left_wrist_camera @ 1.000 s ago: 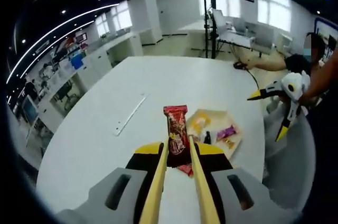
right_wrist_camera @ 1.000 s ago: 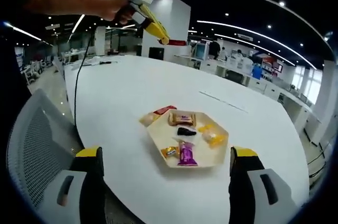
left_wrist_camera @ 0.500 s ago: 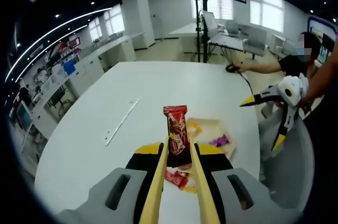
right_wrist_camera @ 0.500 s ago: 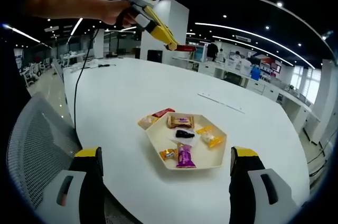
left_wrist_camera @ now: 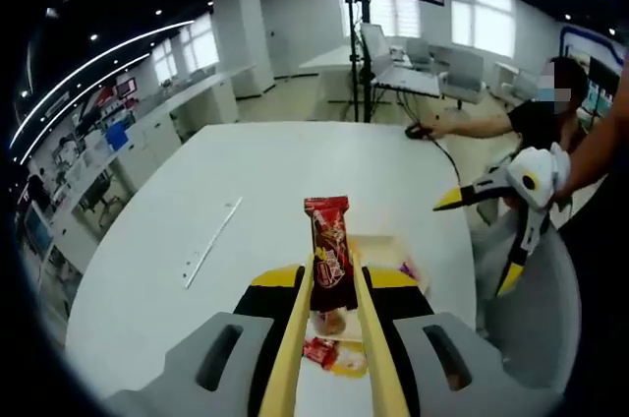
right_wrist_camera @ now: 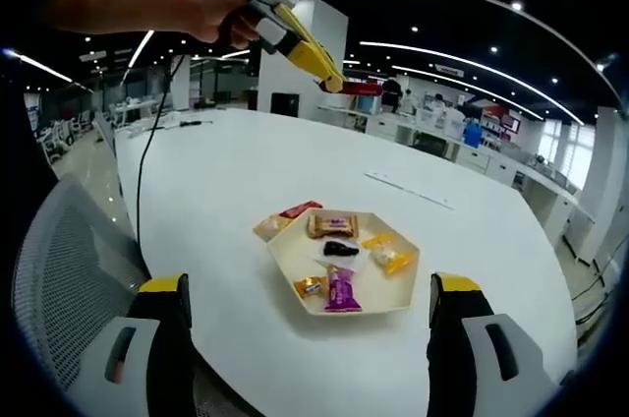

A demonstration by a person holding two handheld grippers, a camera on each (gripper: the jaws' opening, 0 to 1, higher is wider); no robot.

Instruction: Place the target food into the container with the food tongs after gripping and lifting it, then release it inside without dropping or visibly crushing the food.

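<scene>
My left gripper (left_wrist_camera: 332, 274) is shut on a red wrapped snack bar (left_wrist_camera: 329, 245), held up in the air. Under its jaws lies the cream hexagonal tray (left_wrist_camera: 381, 243), mostly hidden. From the right gripper view, the left gripper (right_wrist_camera: 334, 83) hangs high above the table with the red bar (right_wrist_camera: 359, 89) at its tip, beyond the tray (right_wrist_camera: 393, 301), which holds several wrapped snacks. My right gripper (right_wrist_camera: 310, 284) is wide open near the table's edge, nothing between its jaws; it also appears as the right gripper (left_wrist_camera: 482, 230) in a hand.
A red packet (right_wrist_camera: 300, 209) and a yellow packet (right_wrist_camera: 267, 227) lie on the white table beside the tray. A mesh chair (right_wrist_camera: 69, 269) stands at the table's near edge. A cable (right_wrist_camera: 142, 161) and a white strip (right_wrist_camera: 403, 189) cross the tabletop. A person (left_wrist_camera: 545, 112) sits beyond.
The left gripper has carried the red bar further toward and over the tray, which now sits under its jaws. The right gripper has stayed open and nearly still.
</scene>
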